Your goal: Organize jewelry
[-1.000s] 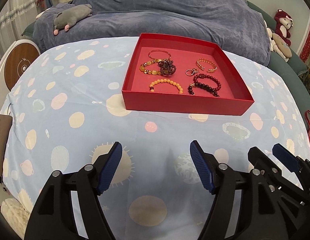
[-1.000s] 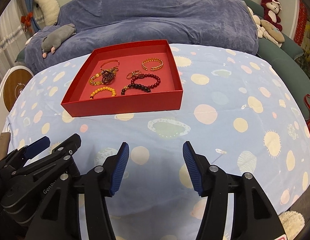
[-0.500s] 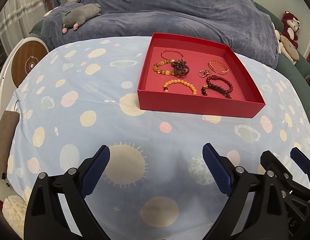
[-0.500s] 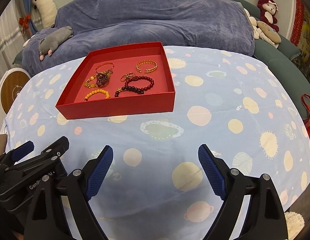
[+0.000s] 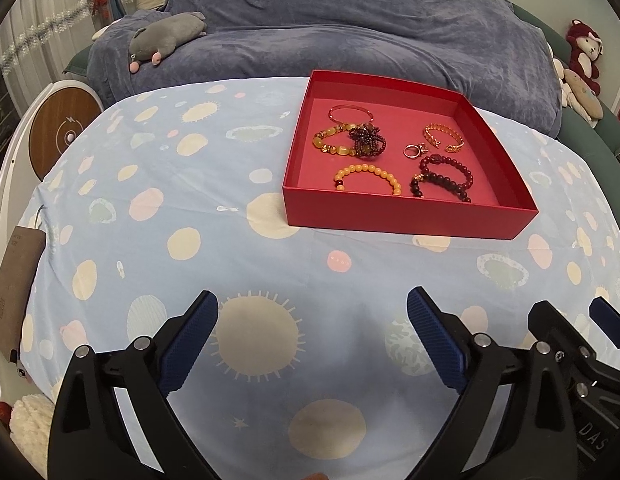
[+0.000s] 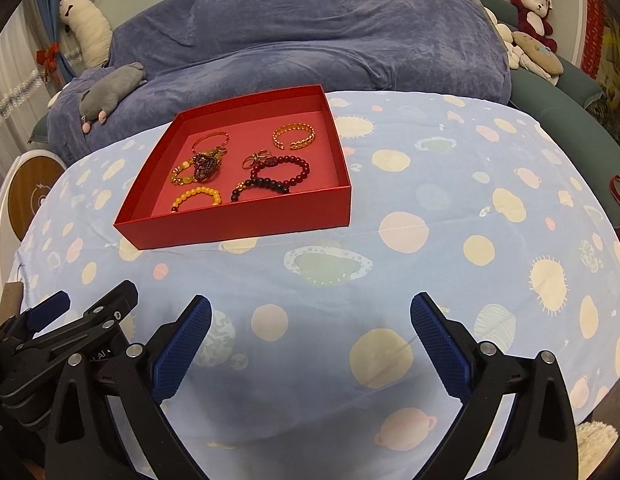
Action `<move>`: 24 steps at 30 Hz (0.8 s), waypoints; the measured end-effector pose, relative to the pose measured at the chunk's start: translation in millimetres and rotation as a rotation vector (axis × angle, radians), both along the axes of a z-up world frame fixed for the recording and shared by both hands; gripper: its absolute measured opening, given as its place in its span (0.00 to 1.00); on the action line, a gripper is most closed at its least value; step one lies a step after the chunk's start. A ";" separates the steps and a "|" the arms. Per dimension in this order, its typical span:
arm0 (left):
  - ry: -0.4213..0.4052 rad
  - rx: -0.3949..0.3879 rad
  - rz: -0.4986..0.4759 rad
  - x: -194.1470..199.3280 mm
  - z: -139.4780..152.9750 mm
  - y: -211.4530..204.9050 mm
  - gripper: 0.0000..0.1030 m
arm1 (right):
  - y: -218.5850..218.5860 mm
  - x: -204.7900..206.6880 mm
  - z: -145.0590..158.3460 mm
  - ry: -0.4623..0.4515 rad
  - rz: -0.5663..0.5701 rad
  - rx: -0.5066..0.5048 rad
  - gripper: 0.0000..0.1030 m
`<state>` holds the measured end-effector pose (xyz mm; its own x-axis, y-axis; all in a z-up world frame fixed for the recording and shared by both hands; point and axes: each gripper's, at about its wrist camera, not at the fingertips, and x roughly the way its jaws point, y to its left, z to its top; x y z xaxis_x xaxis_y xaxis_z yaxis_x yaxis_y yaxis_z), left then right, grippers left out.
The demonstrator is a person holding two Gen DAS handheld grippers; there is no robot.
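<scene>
A red box [image 5: 406,216] [image 6: 238,228] sits on the blue spotted cloth and holds several pieces of jewelry. In it lie an orange bead bracelet [image 5: 368,176] [image 6: 196,196], a dark red bead bracelet [image 5: 444,178] [image 6: 270,178], a gold chain bangle [image 5: 444,136] [image 6: 294,136], a ring [image 5: 412,151], an amber bracelet [image 5: 332,142] with a dark beaded cluster [image 5: 366,142] on it, and a thin bangle [image 5: 350,112]. My left gripper [image 5: 312,332] and right gripper [image 6: 310,332] are open and empty, side by side, well short of the box.
The cloth-covered table [image 5: 190,240] drops off at left and right. A grey plush toy [image 5: 166,38] lies on a blue-covered sofa [image 6: 310,40] behind. A round wooden disc [image 5: 58,136] stands far left. Plush toys [image 6: 534,8] sit far right.
Both grippers have opened wider and drawn back a little from the box. The jewelry has not moved.
</scene>
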<state>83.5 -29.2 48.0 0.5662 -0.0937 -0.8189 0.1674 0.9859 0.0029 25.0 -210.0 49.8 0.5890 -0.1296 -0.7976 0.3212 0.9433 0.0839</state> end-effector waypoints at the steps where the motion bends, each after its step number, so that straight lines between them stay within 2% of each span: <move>1: 0.000 0.001 0.000 0.0 -0.1 -0.2 0.88 | 0.0 0.0 0.0 0.001 0.000 0.000 0.93; 13: -0.004 0.001 0.014 1.4 -0.8 2.5 0.89 | -0.5 0.9 -2.6 0.015 0.005 0.008 0.93; 24: 0.002 -0.011 0.021 3.1 0.4 5.4 0.93 | 1.3 -1.3 -1.8 0.000 0.004 0.001 0.93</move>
